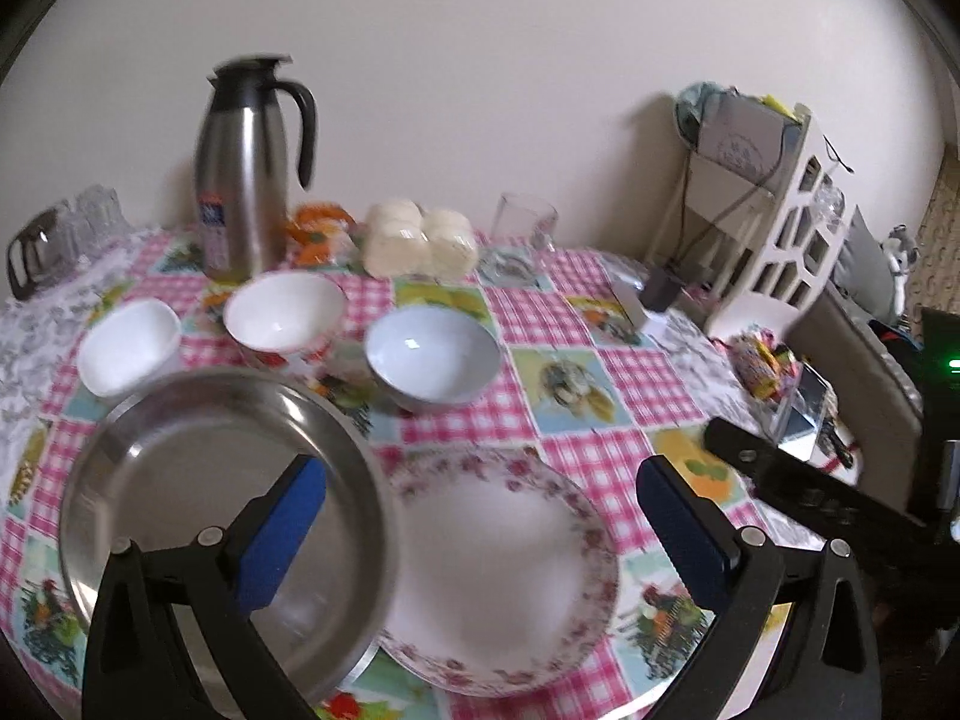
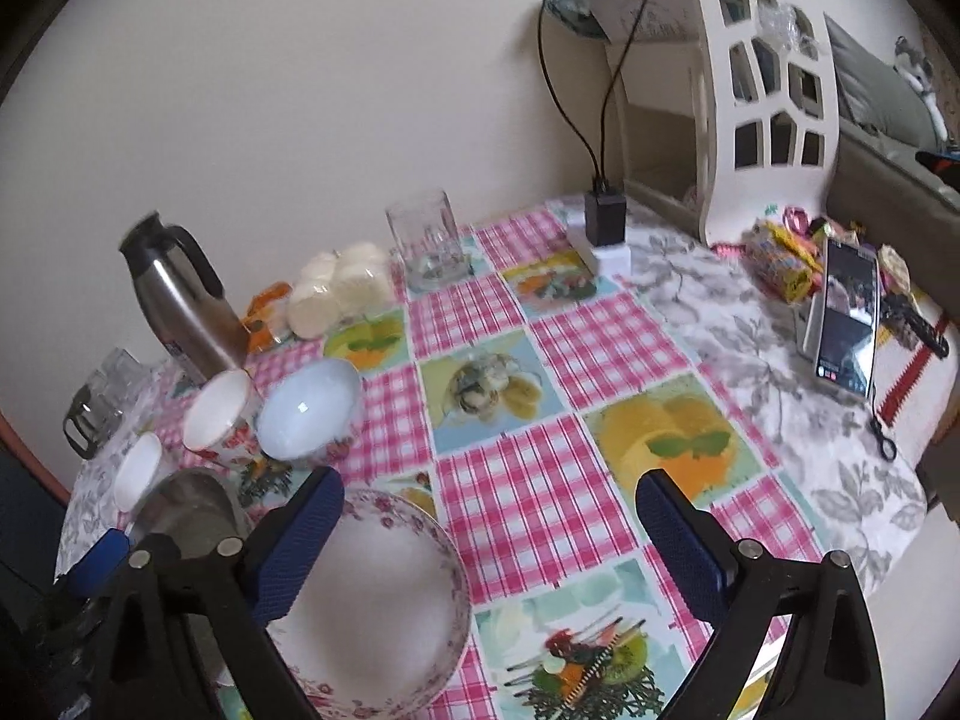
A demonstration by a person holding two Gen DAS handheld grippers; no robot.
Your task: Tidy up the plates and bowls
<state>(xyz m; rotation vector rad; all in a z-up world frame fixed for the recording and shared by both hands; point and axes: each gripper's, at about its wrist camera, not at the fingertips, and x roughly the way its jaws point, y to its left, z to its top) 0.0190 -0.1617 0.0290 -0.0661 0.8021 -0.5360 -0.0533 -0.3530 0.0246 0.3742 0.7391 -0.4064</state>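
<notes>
A steel plate [image 1: 198, 492] lies at the near left with its right rim over a white floral-rimmed plate [image 1: 504, 564]. Behind them stand a small white bowl [image 1: 129, 345], a floral white bowl [image 1: 285, 312] and a pale blue bowl [image 1: 432, 357]. My left gripper [image 1: 480, 510] is open above the two plates, its left finger over the steel plate. My right gripper [image 2: 489, 525] is open and empty, its left finger over the floral plate [image 2: 372, 606]. The right wrist view also shows the steel plate [image 2: 186, 510] and the blue bowl [image 2: 309, 408].
A steel thermos jug [image 1: 246, 168], wrapped white rolls [image 1: 420, 240], a clear glass [image 1: 525, 222] and glasses [image 1: 78, 228] stand at the back. A white rack [image 2: 762, 72], charger [image 2: 606, 219], phone [image 2: 843, 318] and snack packs [image 2: 780, 258] occupy the right side of the checked tablecloth [image 2: 540, 480].
</notes>
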